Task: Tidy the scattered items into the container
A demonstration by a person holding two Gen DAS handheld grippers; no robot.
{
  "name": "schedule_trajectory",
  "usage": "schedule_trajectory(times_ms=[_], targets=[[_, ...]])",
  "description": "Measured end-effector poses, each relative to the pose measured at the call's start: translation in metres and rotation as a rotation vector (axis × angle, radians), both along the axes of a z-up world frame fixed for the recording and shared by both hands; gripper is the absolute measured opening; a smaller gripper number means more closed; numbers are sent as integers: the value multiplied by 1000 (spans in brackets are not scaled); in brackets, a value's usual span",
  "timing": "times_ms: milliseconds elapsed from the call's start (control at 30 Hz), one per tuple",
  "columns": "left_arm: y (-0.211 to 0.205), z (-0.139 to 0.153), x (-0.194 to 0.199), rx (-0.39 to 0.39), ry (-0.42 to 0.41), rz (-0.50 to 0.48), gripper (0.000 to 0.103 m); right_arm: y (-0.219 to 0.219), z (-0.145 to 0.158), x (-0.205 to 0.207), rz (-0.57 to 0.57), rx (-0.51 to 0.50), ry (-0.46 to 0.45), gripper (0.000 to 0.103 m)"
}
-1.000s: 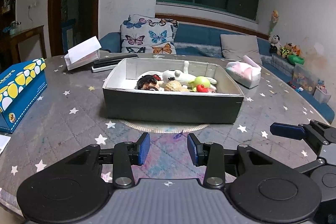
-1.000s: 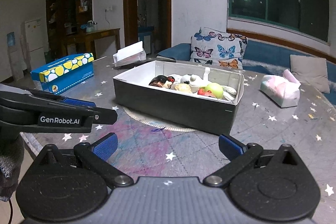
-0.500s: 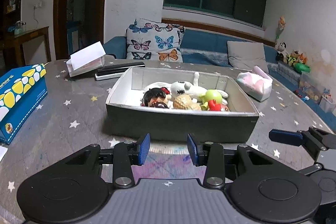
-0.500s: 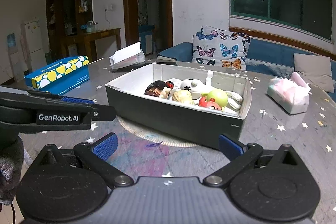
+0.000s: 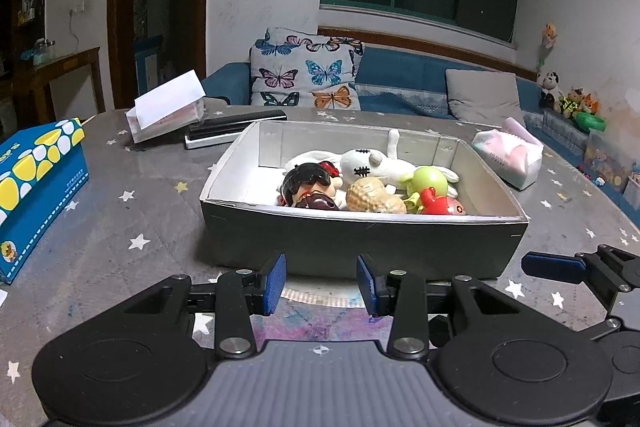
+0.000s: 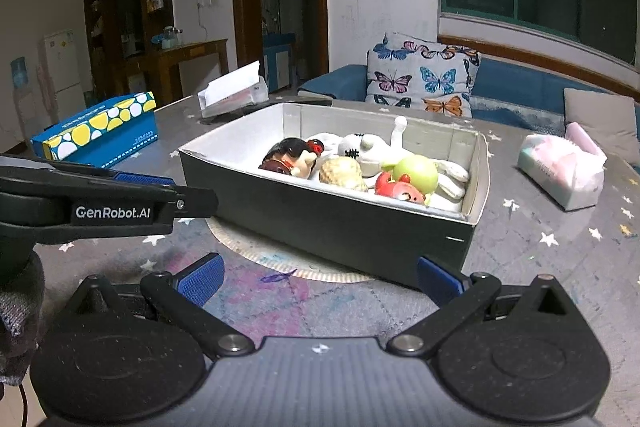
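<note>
Grey rectangular cardboard box (image 5: 360, 243) sat mid-bench on grey star-print bench (image 5: 132, 211), w/ toys inside: dark-haired doll head (image 5: 306, 183), white plush (image 5: 372, 163), green ball (image 5: 428, 181). Left gripper (image 5: 321, 283) fingers parted, empty, just before box; right gripper (image 6: 318, 281) fingers wide apart, empty.

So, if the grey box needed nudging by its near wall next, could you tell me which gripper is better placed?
Probably the left gripper: it faces the grey box's near wall squarely, fingers open. The right gripper, open wider, faces a corner.
</note>
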State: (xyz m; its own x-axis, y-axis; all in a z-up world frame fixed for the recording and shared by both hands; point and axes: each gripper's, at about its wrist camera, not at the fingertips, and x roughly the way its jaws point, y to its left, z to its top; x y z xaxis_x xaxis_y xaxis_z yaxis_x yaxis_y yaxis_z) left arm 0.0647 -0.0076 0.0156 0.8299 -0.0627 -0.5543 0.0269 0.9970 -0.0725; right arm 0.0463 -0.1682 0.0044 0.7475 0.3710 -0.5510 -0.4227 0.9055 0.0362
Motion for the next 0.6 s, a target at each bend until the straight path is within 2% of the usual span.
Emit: schedule_trajectory(times_ms=[600], targets=[[-6, -12, 13, 26, 36, -6, 40, -3, -12, 14, -48, -12, 27, 103]])
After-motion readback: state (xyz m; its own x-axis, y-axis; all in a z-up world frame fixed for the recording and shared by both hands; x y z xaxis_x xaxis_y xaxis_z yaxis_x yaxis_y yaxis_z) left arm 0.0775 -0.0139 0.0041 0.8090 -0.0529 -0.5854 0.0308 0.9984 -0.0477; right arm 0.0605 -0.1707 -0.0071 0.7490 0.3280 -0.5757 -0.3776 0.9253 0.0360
